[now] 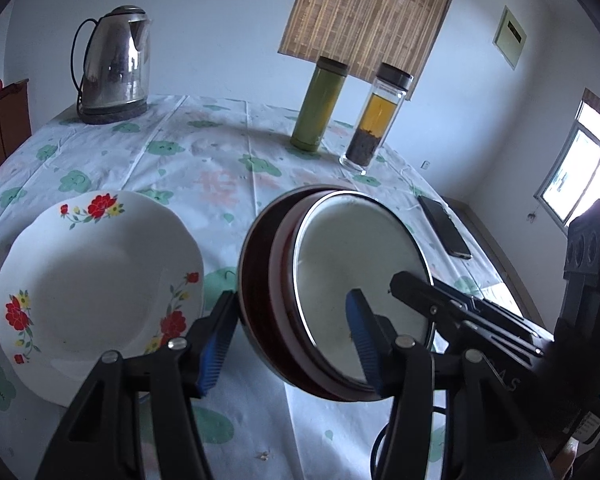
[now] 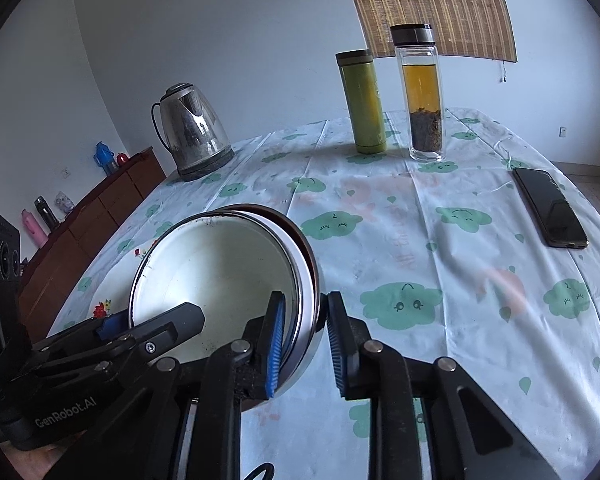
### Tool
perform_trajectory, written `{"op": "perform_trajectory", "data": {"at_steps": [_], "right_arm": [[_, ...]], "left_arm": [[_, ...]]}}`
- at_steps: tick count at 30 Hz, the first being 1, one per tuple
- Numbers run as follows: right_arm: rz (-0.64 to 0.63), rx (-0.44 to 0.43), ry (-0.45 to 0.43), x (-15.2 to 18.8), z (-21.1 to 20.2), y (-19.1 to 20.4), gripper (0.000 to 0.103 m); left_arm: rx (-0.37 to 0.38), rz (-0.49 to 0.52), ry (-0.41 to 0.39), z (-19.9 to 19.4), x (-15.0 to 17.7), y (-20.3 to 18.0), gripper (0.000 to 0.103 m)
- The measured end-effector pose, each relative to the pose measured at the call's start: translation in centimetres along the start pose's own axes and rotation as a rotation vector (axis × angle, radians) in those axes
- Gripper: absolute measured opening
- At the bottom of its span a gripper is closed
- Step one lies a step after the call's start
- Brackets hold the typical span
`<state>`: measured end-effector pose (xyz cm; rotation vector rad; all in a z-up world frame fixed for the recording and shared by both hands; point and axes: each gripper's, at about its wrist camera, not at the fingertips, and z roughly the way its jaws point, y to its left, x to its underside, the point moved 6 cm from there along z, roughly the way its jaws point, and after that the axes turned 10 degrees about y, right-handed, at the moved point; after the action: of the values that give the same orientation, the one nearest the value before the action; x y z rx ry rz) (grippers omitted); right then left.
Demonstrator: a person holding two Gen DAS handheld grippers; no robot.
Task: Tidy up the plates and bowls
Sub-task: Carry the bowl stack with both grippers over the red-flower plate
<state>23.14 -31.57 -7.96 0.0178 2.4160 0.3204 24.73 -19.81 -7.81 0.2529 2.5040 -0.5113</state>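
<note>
Tilted nested bowls [image 1: 340, 280] beside floral plate [image 1: 96, 288]

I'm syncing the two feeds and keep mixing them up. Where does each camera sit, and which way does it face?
Left wrist view: on the left gripper, facing across the table; its fingers straddle the stacked bowls, floral plate leftward; the right gripper enters from the right.
Right wrist view: on the right gripper, clamping the bowls' rim; the left gripper shows lower left.
Shared: bowls, kettle, green flask, glass bottle, phone.

Cloth [image 2: 440, 240] mid-table bare; kettle [image 2: 194, 132], bottles [image 2: 422, 96], phone [image 2: 550, 208] ring far edge.
</note>
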Motion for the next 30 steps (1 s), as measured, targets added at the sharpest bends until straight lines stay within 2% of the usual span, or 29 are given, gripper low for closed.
{"op": "perform_trajectory", "data": {"at_steps": [5, 13, 21, 30], "right_arm": [[-0.024, -0.015, 0.000, -0.5, -0.2, 1.6, 0.023], [-0.089, -0.045, -0.007, -1.6, -0.2, 6.2, 0.023], [-0.131, -0.074, 0.015, -1.9, 1.5, 10.1, 0.023], [-0.160, -0.096, 0.027, -2.1, 2.5, 13.0, 0.023]], "left_arm": [[-0.022, -0.009, -0.041, -1.8, -0.5, 0.9, 0.054], [-0.062, -0.049, -0.060, -4.0, -0.7, 4.8, 0.054], [-0.103, -0.067, -0.104, -6.7, -1.3, 8.0, 0.054], [-0.134, -0.083, -0.120, -7.4, -1.6, 10.9, 0.054]]}}
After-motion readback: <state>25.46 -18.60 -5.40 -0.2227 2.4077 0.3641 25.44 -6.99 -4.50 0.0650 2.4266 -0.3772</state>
